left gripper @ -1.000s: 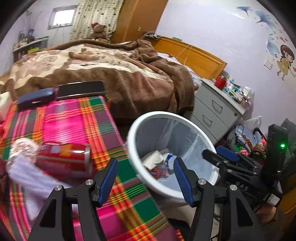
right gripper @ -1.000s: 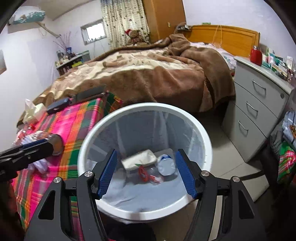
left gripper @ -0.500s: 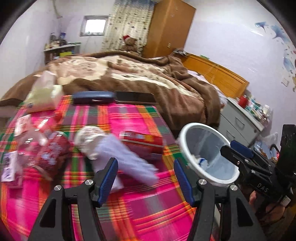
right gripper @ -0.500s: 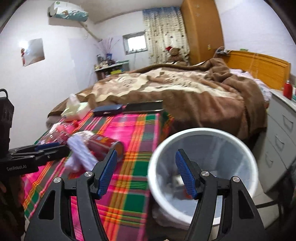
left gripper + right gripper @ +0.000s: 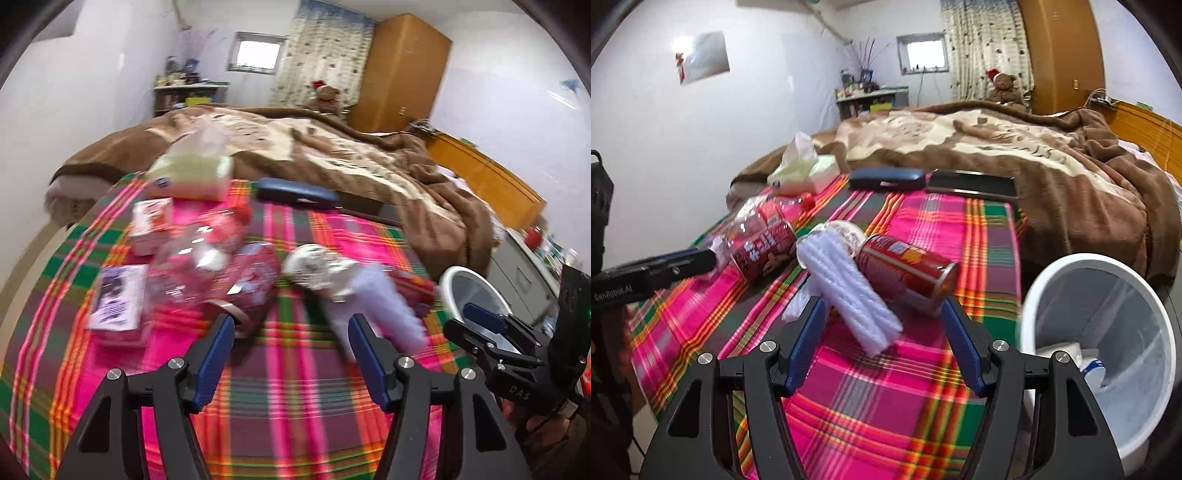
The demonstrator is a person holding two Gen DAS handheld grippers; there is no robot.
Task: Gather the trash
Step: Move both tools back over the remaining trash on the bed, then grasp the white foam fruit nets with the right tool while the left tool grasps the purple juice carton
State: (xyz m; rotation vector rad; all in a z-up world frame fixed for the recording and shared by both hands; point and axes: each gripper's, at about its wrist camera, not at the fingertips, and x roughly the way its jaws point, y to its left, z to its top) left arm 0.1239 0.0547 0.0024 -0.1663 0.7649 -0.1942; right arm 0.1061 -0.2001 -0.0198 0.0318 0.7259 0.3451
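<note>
Trash lies on a table under a pink plaid cloth (image 5: 886,387): a red can (image 5: 905,273) on its side, a white fluffy bundle (image 5: 846,291), a clear cup (image 5: 838,232) and a clear red-labelled bottle (image 5: 761,247). My right gripper (image 5: 882,317) is open and empty, just short of the bundle and can. My left gripper (image 5: 291,328) is also open and empty, facing the bottle (image 5: 192,258), a red patterned tin (image 5: 255,280) and the bundle (image 5: 380,306). A white bin (image 5: 1108,332) stands at the table's right edge with trash inside.
A tissue pack (image 5: 805,166), a blue case (image 5: 886,179) and a flat black device (image 5: 971,184) lie at the table's far edge. A small box (image 5: 151,225) and a booklet (image 5: 118,295) sit on the left. Behind is a bed with a brown blanket (image 5: 1034,155).
Both views have swung left, away from the bin and onto the cluttered table; the bin now sits at the right edge. Both grippers stay open and empty.
</note>
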